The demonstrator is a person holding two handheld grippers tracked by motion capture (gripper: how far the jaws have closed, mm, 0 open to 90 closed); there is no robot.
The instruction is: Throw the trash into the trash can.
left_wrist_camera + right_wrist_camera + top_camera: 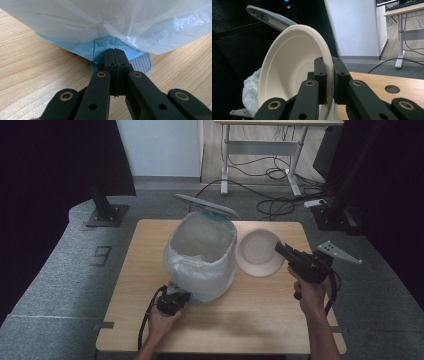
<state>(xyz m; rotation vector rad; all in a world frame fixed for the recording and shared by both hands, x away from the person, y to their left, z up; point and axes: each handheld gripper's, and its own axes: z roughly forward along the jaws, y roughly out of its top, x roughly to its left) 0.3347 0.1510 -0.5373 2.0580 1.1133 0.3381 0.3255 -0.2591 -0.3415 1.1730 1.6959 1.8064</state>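
A pedal bin lined with a white plastic bag point(202, 255) stands mid-table, its grey lid point(205, 205) raised behind it. My left gripper point(181, 296) sits low at the bin's front foot. Its jaws are shut together point(115, 51), with the tips against the blue base just above the ribbed grey pedal point(142, 63) and the bag point(112, 20) bulging overhead. My right gripper point(278, 247) is shut on the rim of a pale paper bowl point(257, 252). It holds the bowl tilted on edge in the air beside the bin's right side. The pads point(329, 61) pinch the bowl point(287, 67) rim, and the lid point(269, 17) shows behind it.
The wooden table point(150, 270) has a round hole point(392, 89) near its right side. Grey carpet surrounds it. A black stand base point(105, 212) sits at the back left, cables point(272, 202) lie on the floor behind, and a desk frame point(265, 145) stands farther back.
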